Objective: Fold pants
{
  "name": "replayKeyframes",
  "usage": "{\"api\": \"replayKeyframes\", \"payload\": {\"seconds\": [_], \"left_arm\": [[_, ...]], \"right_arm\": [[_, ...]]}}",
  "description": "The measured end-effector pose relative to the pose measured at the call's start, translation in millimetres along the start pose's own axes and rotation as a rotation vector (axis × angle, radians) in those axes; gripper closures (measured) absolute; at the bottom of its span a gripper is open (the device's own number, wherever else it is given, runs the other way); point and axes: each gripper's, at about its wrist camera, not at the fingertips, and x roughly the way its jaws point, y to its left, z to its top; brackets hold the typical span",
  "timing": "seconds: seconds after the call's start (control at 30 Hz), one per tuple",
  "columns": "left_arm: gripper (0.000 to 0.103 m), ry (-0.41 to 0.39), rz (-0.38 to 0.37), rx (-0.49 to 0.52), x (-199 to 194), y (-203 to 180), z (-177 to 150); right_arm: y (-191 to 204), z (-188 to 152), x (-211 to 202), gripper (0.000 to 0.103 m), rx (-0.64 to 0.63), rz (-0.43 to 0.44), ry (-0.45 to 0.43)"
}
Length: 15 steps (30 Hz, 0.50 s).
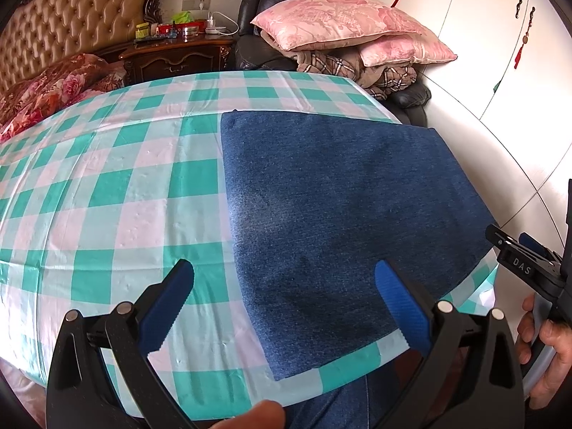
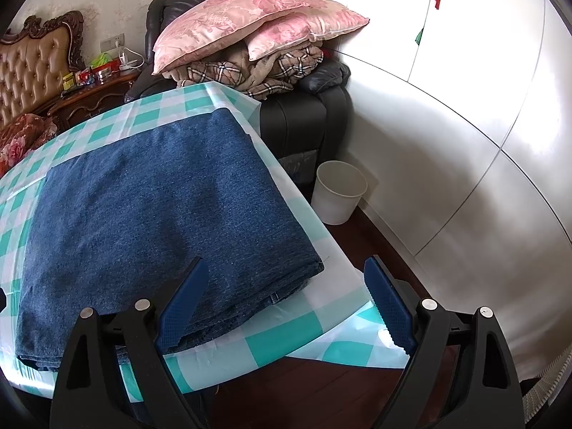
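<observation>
The blue denim pants (image 1: 343,221) lie folded into a flat rectangle on the right part of the table with the green and white checked cloth (image 1: 107,193). My left gripper (image 1: 286,307) is open and empty, hovering over the near left edge of the pants. In the right wrist view the folded pants (image 2: 153,207) reach the table's near right corner. My right gripper (image 2: 286,304) is open and empty just above that corner of the pants. The right gripper also shows at the right edge of the left wrist view (image 1: 514,254).
A dark armchair (image 2: 304,121) piled with pink pillows (image 2: 250,18) and a plaid blanket stands behind the table. A white bin (image 2: 339,193) is on the floor by the white wardrobe. A bed (image 1: 57,82) and a cluttered nightstand (image 1: 175,53) are at the back left.
</observation>
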Motion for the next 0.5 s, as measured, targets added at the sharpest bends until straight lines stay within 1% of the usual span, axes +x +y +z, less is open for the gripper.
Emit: {"api": "replayKeyframes", "payload": {"seconds": [0.17, 0.27, 0.37, 0.5], "left_arm": [[0.002, 0.003, -0.011, -0.017, -1, 2, -1], [0.002, 0.0, 0.002, -0.012, -1, -3, 1], [0.002, 0.003, -0.023, -0.015, -2, -10, 5], [0.002, -0.028, -0.019, 0.009, -8, -21, 10]], "right_arm": [[0, 0, -1, 0.018, 0.0, 0.0, -0.001], [0, 0, -1, 0.018, 0.0, 0.0, -0.001], [0, 0, -1, 0.018, -0.001, 0.001, -0.004], [1, 2, -5, 0.018, -0.004, 0.008, -0.012]]}}
